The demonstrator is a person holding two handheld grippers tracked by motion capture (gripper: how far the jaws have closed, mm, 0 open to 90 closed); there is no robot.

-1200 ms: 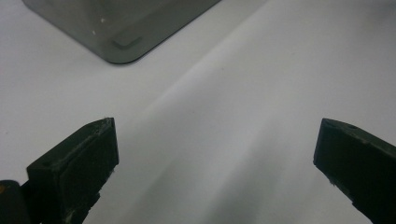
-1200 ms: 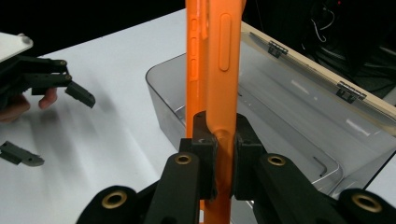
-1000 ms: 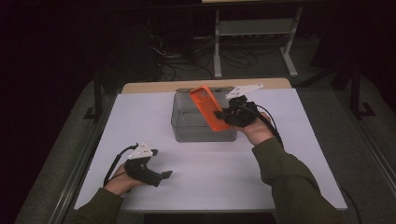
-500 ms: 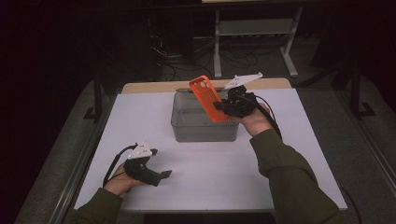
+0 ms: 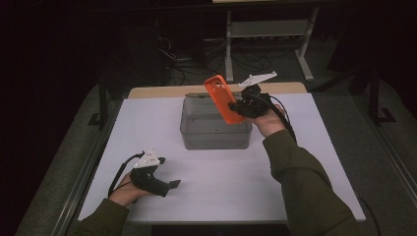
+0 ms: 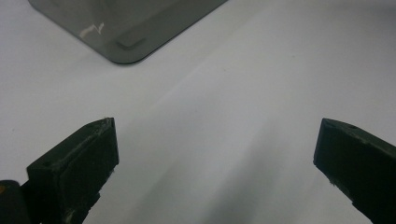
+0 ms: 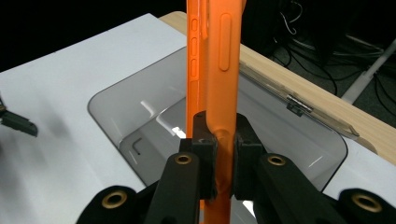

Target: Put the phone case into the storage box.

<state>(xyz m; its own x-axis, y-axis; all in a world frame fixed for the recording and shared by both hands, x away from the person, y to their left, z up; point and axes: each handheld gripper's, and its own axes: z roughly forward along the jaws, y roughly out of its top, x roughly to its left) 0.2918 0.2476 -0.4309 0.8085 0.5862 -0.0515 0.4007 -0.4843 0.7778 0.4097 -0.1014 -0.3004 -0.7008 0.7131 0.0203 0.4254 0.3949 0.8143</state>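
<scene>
While clamping the orange case (image 5: 222, 97), the right gripper (image 5: 241, 105) is hovering over the bin (image 5: 214, 135), frame centre.
Lowering it inside is coming next; the left gripper (image 5: 173, 184) is resting open, lower left.

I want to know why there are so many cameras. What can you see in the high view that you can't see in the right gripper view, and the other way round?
High view alone: the person's two sleeves and hands, and the right gripper seen whole from outside, lifting the orange phone case tilted above the grey box.

Right gripper view alone: its jaws pinching the case's edge so that it dents, and the side button bumps on the case.

Both share: the case, the box, the white table and the left gripper, which is open.
</scene>
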